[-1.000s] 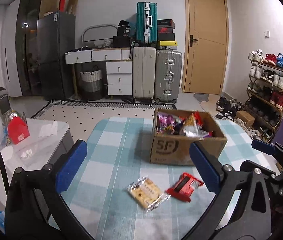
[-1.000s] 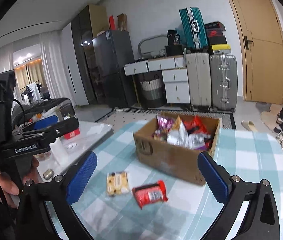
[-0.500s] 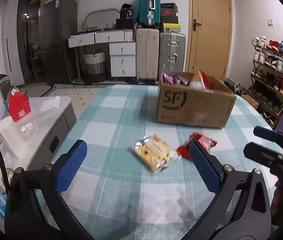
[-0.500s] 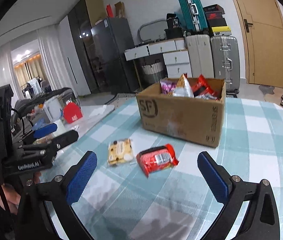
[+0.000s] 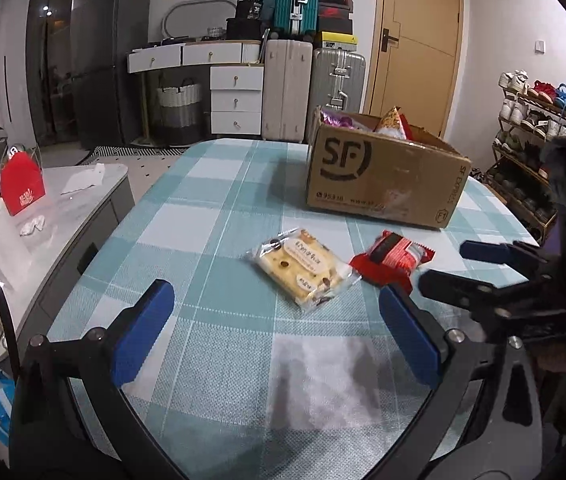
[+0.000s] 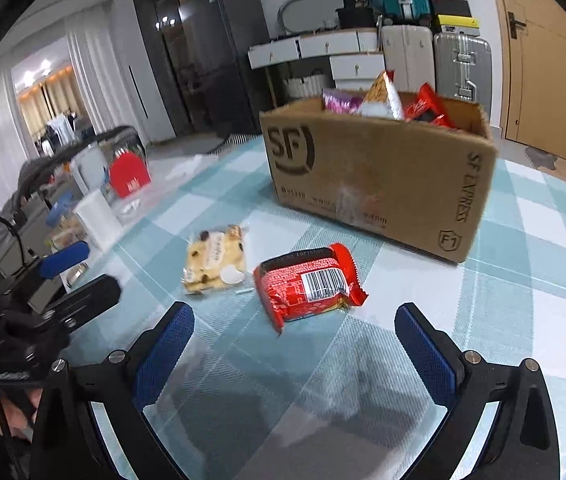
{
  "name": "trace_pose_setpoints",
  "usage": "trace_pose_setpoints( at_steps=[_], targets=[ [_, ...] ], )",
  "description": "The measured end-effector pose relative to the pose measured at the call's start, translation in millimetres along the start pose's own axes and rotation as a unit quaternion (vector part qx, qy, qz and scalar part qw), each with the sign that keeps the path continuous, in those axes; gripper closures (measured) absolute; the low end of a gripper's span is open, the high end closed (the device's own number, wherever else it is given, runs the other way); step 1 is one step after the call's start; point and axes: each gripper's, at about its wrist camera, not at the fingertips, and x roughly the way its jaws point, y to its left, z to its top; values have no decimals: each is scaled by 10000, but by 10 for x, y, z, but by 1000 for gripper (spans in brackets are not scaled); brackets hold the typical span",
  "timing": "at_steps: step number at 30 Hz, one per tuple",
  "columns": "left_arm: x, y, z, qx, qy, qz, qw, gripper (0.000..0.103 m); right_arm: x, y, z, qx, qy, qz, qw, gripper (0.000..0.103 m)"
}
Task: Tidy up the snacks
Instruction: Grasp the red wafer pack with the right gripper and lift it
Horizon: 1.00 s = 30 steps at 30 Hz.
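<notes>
You are holding both tongs released and empty, low over the checked desk, with two loose snacks lying ahead of them and the cardboard box of snacks standing beyond.

The red packet is lying flat on the desk almost straight ahead of your right tongs, near and centred between the spread blue pads. Its long axis is running roughly crosswise to your line of approach, tilted a little, so its shorter width is the part facing the pads. In the left wrist view the same red packet is sitting off to the right of the left tongs, with the right tongs already reaching in beside it.

The yellow biscuit packet is lying just beside the red one, its long axis diagonal, and is falling nearer the centre of your left tongs. So the right looks better placed for the red, the left for the yellow.
</notes>
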Motion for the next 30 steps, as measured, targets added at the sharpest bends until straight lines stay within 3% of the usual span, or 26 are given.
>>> trace_pose_setpoints(
  at_steps=[14,17,22,24,30],
  targets=[
    [7,69,-86,-129,87,-104,9998,1,744,-94,317,-143,702,-252,9971,2],
    [14,92,-97,-184,117,-115,9997,1,809,-66,317,-162,801,-215,9964,12],
    [10,89,-103,-188,136,-133,9996,1,881,41,310,-334,861,-427,9948,20],
    [6,81,-102,-149,160,-91,9997,1,887,96,300,-436,849,-555,9939,38],
    [22,74,-101,-132,285,12,9995,1,875,149,281,-460,804,-596,9939,50]
  ],
)
